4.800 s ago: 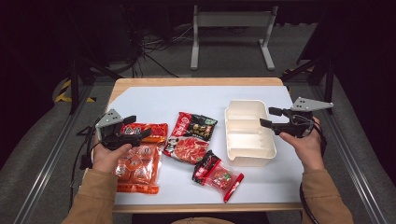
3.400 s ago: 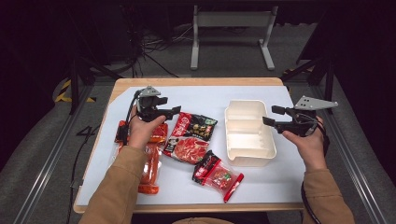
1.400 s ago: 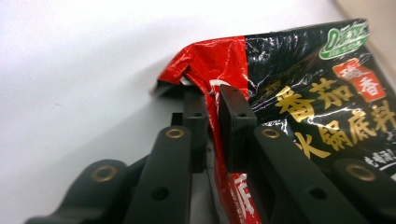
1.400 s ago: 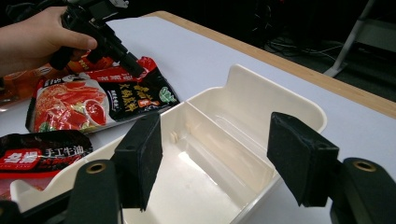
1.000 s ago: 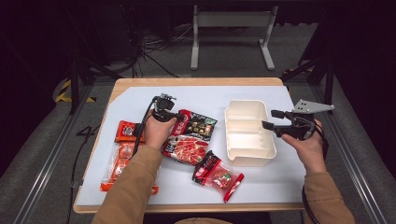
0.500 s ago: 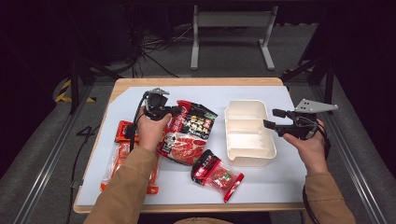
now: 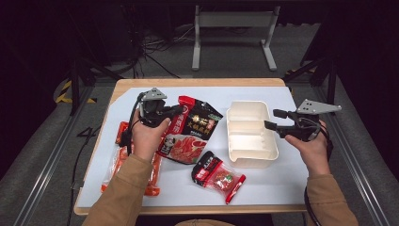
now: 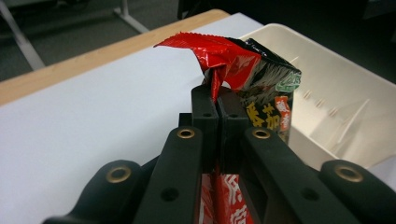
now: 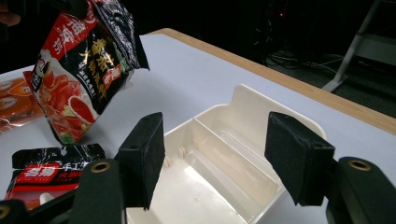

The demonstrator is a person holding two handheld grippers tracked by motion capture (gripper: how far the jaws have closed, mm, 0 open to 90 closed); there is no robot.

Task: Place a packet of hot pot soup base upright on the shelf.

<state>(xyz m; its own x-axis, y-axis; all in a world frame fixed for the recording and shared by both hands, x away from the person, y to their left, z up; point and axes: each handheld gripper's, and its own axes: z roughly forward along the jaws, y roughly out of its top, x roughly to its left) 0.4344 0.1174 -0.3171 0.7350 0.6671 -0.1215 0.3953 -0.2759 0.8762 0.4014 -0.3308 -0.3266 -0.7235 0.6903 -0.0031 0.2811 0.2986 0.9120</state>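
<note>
Gripping the red-black pouch [image 7: 188, 132] by its top edge, left tool [image 7: 176, 110] holds it clear of the tabletop [image 7: 282, 183] beside the white tray [image 7: 249, 134], right tool [image 7: 270, 120] gaping empty over the tray.

- The left gripper [image 7: 175, 110] was raised above the table, its jaws clamped together on the red top edge of a sauce packet [image 7: 188, 132].
- The left hand [image 7: 147, 134] gripped it from behind, forearm angled in from below.
- The right gripper [image 7: 273, 119] pointed left, level, jaws spread wide with nothing between them.
- The right hand [image 7: 310, 146] held it.
</note>
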